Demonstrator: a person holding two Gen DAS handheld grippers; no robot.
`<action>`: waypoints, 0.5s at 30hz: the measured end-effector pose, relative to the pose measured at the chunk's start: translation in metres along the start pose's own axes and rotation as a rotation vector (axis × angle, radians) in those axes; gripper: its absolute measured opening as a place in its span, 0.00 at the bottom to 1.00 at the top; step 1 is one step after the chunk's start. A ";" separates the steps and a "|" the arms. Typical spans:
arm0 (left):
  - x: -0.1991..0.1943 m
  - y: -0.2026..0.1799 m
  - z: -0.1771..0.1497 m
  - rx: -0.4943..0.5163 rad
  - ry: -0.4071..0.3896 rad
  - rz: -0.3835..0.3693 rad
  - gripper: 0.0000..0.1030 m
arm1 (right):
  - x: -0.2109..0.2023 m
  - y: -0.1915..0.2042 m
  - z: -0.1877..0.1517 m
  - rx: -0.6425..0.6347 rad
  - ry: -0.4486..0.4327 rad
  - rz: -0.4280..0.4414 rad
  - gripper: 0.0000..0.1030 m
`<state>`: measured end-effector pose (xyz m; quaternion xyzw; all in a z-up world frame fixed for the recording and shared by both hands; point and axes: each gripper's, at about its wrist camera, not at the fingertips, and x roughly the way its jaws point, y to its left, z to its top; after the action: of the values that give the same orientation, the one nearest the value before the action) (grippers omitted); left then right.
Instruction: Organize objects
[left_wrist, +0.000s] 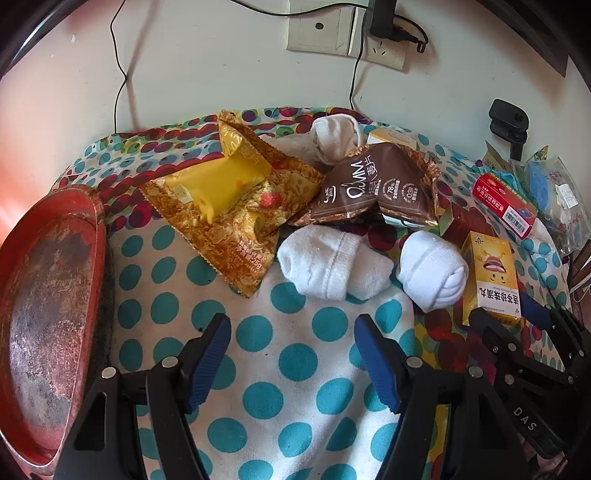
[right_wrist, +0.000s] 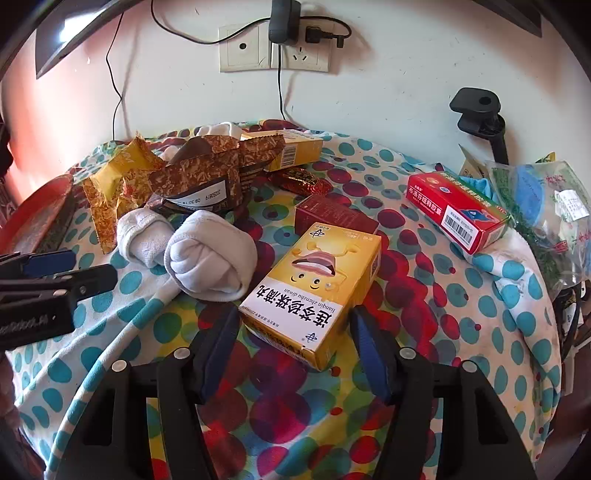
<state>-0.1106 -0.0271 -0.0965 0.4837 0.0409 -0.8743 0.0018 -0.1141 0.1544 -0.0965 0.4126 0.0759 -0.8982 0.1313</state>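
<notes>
1. The bench (right_wrist: 443, 314) is covered with a dotted cloth and backs onto a white wall. The clutter sits toward the wall, while the near part of the cloth is mostly bare.
2. A worn red tray (left_wrist: 48, 295) lies at the left edge and looks like a likely place to sort things into, though that is only a guess.
3. The snack packets, one yellow (left_wrist: 225, 184) and one brown (left_wrist: 373, 188), are heaped at the back, with rolled white socks (left_wrist: 332, 266) just in front of them.
4. A red box (right_wrist: 458, 210) lies well apart to the right.
5. The yellow box (right_wrist: 314, 291) lies flat in the middle, one short end toward the right gripper (right_wrist: 291, 343). It looks like the step's target.
6. The right fingers are partly spread on either side of that near end and are not yet pressing. One sock roll touches the box's left side.
7. To grip well, I would go a little deeper so the pads meet the long side faces squarely, then close gently, since thin card may crush. Lifting straight up should avoid dragging the sock.
8. The left gripper (left_wrist: 291, 354) hovers over bare cloth, its fingers spread wide and empty. It should keep clear of the right's path.
</notes>
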 end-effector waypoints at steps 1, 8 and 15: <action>0.002 -0.001 0.001 -0.001 0.003 -0.005 0.69 | -0.001 -0.004 -0.001 0.007 -0.005 0.013 0.57; 0.009 -0.003 0.003 -0.012 0.018 -0.006 0.69 | -0.015 -0.022 -0.017 0.038 -0.035 0.083 0.56; 0.014 -0.010 0.012 -0.025 0.026 -0.022 0.69 | -0.023 -0.028 -0.023 0.033 -0.061 0.091 0.56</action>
<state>-0.1285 -0.0178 -0.1018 0.4945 0.0569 -0.8673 -0.0024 -0.0914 0.1913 -0.0933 0.3899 0.0382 -0.9047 0.1673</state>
